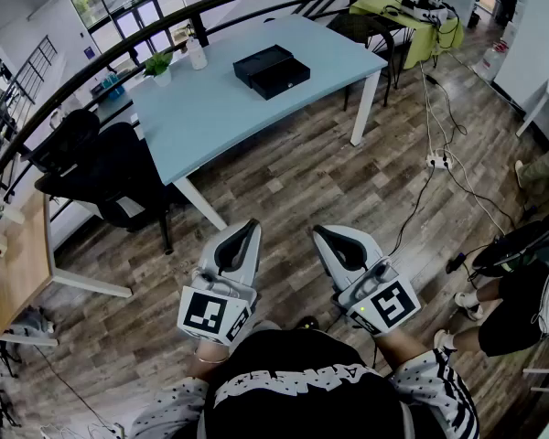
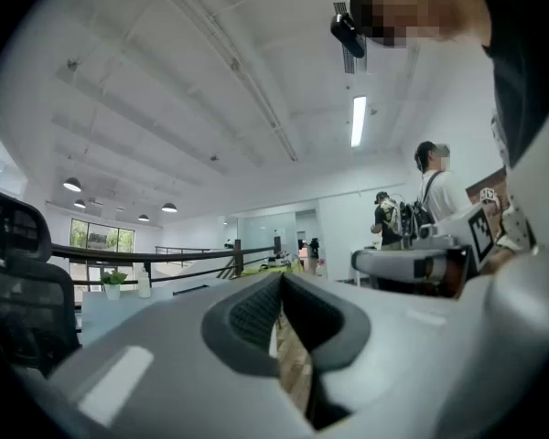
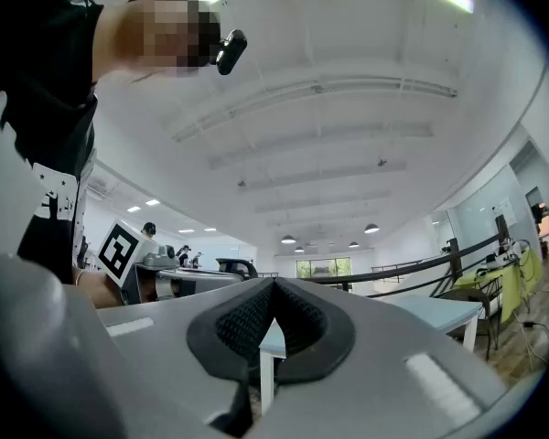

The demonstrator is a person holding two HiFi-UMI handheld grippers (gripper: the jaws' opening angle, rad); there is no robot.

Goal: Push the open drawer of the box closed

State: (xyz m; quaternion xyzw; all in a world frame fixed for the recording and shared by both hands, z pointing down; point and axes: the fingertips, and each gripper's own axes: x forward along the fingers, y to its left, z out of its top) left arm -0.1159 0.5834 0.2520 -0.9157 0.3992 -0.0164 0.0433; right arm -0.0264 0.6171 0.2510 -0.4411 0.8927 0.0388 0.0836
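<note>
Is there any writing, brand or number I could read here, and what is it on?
Nothing reads clearly.
On the black shirt: white lettering, upside down and warped, unreadable.
On the left hand-held gripper and right hand-held gripper: square black-and-white marker patterns, no words.

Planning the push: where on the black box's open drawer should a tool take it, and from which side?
On the drawer's outer front face, coming from the table's near edge: the drawer juts from the black box toward that side, so a flat push there likely slides it home.
</note>
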